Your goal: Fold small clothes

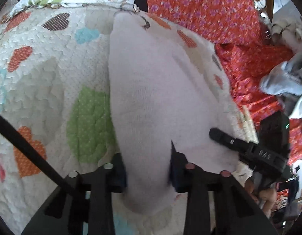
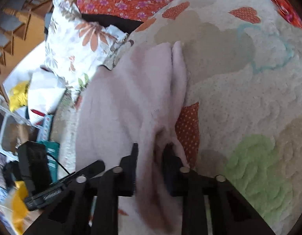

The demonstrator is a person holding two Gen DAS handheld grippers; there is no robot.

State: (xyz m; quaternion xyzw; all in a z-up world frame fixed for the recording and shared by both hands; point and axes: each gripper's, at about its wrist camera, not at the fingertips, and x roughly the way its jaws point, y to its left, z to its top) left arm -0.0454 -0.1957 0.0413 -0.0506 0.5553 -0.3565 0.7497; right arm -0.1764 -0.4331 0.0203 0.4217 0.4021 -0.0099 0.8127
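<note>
Between my left tongs sits the near end of the pale pink garment, the prongs drawn in on the fabric and pinching it. My right tongs are nearly closed on a bunched fold along the garment's edge. I judge both grips are set at one end so the cloth can be lifted and laid over itself. It lies stretched lengthwise on the heart-patterned quilt of the bed, a flat base for folding. Beyond are a red floral cloth and a leaf-print pillow, apart from the work.
</note>
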